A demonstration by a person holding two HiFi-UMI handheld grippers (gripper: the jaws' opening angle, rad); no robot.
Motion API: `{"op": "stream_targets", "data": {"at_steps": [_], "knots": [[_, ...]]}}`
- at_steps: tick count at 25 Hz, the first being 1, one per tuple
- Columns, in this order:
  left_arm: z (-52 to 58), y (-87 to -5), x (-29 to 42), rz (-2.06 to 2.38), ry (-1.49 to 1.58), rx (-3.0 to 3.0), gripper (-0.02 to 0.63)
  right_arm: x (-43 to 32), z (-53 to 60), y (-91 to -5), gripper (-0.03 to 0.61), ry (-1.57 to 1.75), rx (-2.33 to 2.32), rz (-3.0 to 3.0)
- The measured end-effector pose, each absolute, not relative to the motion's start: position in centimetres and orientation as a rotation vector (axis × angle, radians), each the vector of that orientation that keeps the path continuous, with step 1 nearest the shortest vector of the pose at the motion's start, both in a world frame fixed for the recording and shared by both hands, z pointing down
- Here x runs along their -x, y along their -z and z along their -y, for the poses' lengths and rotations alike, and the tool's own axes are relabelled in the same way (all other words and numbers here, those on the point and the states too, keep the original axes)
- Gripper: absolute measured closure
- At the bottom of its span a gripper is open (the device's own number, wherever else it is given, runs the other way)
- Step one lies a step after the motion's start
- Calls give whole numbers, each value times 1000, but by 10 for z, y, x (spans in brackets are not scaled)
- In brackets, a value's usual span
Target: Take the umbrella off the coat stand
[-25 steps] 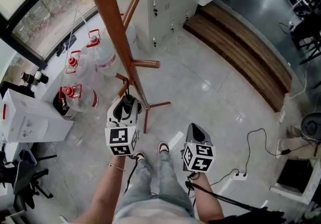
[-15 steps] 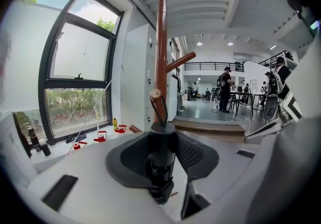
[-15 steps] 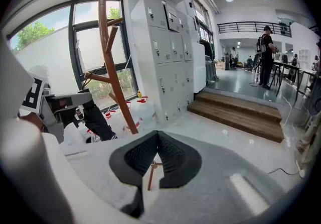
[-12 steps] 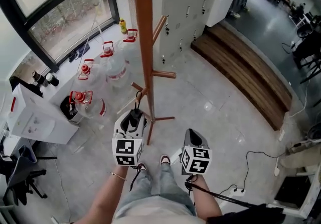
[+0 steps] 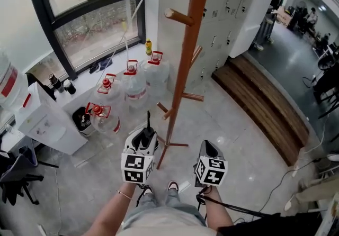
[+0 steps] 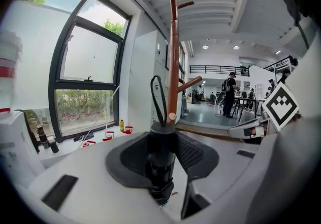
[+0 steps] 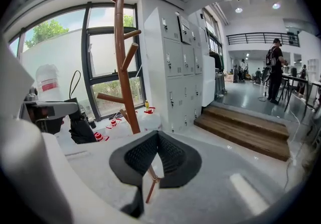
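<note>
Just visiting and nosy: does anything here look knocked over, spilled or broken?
Nothing stands out. The coat stand is straight, the water jugs by the window sit upright, and no spill shows. The left gripper holds a folded black umbrella.

Wooden coat stand (image 5: 185, 60) and its pegs (image 5: 179, 16) straight ahead, water jugs (image 5: 135, 88) crowding left, open floor (image 5: 233, 124) right

I note red-capped water jugs (image 5: 135, 89) on the floor below the window (image 5: 95, 34), grey lockers (image 5: 225, 2) near a wooden step (image 5: 265, 102).
</note>
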State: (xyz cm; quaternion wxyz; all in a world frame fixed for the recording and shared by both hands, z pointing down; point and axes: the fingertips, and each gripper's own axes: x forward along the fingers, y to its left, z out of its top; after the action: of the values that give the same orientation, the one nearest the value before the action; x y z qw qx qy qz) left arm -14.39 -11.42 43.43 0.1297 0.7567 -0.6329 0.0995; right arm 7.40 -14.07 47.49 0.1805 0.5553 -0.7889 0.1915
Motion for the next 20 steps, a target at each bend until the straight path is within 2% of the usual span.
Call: {"op": "stream_targets", "data": {"at_steps": [12,20], "knots": [[117,-358,206,1998,-162,-2135,465,-72,191,-395,574,-286,-1668,2291],[129,-338,226,2041,-152,-2137,465,-71,202,-376,574,-245,-1718,2293]]}}
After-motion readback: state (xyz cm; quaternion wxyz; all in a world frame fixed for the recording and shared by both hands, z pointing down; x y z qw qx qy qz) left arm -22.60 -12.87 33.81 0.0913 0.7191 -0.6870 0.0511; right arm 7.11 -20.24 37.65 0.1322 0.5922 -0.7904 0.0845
